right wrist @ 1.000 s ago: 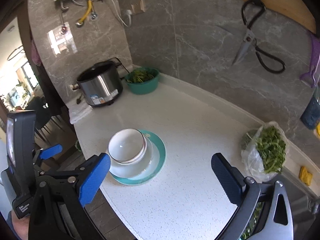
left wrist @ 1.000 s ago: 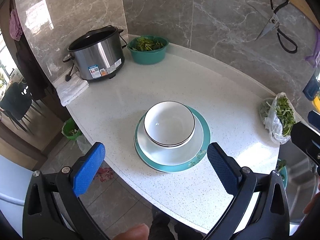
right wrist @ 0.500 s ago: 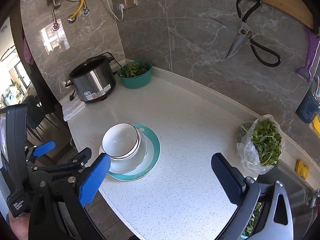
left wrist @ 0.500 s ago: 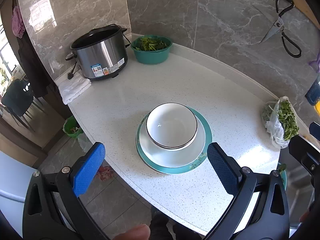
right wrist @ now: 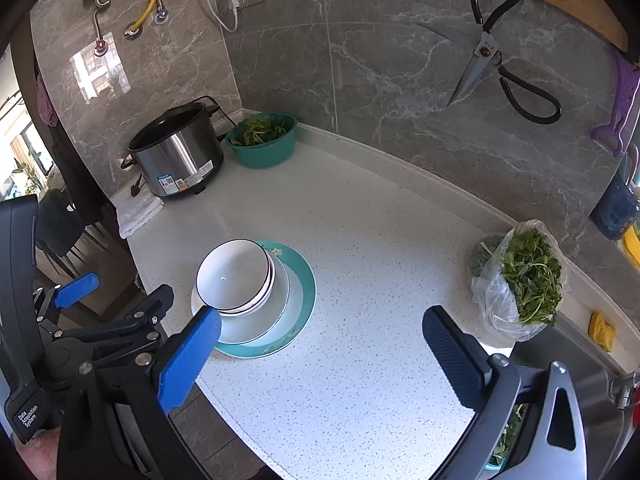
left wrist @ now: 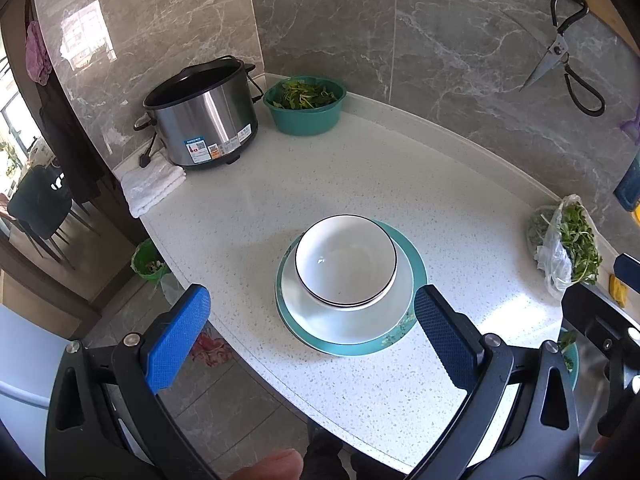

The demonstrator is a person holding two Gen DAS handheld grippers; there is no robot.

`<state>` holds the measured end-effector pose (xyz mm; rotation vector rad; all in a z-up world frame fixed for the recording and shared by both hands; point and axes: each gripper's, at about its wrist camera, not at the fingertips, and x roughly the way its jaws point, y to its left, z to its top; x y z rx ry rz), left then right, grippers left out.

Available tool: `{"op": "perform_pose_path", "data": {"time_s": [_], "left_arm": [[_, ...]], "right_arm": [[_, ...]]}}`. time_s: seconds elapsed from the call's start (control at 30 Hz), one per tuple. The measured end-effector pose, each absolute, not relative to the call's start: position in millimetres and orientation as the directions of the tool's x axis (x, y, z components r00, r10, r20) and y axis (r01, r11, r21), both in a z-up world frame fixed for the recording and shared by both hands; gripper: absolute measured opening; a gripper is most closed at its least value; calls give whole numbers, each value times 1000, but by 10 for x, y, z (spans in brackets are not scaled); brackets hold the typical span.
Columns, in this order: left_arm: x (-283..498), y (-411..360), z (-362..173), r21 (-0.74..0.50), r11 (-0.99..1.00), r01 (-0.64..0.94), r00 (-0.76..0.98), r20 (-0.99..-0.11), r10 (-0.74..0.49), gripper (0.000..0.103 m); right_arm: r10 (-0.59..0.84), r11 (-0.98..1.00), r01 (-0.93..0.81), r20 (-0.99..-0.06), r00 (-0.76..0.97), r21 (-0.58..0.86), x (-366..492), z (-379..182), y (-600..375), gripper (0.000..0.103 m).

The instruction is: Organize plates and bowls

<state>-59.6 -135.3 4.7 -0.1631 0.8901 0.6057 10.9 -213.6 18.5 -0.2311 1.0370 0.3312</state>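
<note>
White bowls with a dark rim (left wrist: pixel 346 258) are nested on a white plate (left wrist: pixel 320 320), which lies on a teal plate (left wrist: pixel 414 256) near the counter's front edge. The stack also shows in the right wrist view: bowls (right wrist: pixel 234 276), white plate (right wrist: pixel 280 300), teal plate (right wrist: pixel 306 280). My left gripper (left wrist: pixel 310 330) is open and empty, held above and in front of the stack. My right gripper (right wrist: pixel 322 350) is open and empty, to the right of the stack. The left gripper's body (right wrist: pixel 80 344) shows at the lower left of the right wrist view.
A steel cooker pot (left wrist: pixel 202 114), a green basin of greens (left wrist: pixel 306 104) and a folded white towel (left wrist: pixel 152 186) stand at the back left. A bag of greens (left wrist: pixel 566 240) lies at the right. Scissors (right wrist: pixel 500 56) hang on the wall. A sink (right wrist: pixel 576 364) is at the right.
Both grippers have drawn back and up a little from the stack. The plates and bowls have not moved.
</note>
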Motion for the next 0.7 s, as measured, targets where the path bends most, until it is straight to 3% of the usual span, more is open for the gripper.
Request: {"op": "perform_pose_path", "data": {"time_s": [0.7], "left_arm": [[-605, -1318, 28, 113, 821, -560, 471, -772, 428, 103]], "right_arm": [[162, 925, -378, -872, 463, -29, 127, 186, -2109, 103]]}}
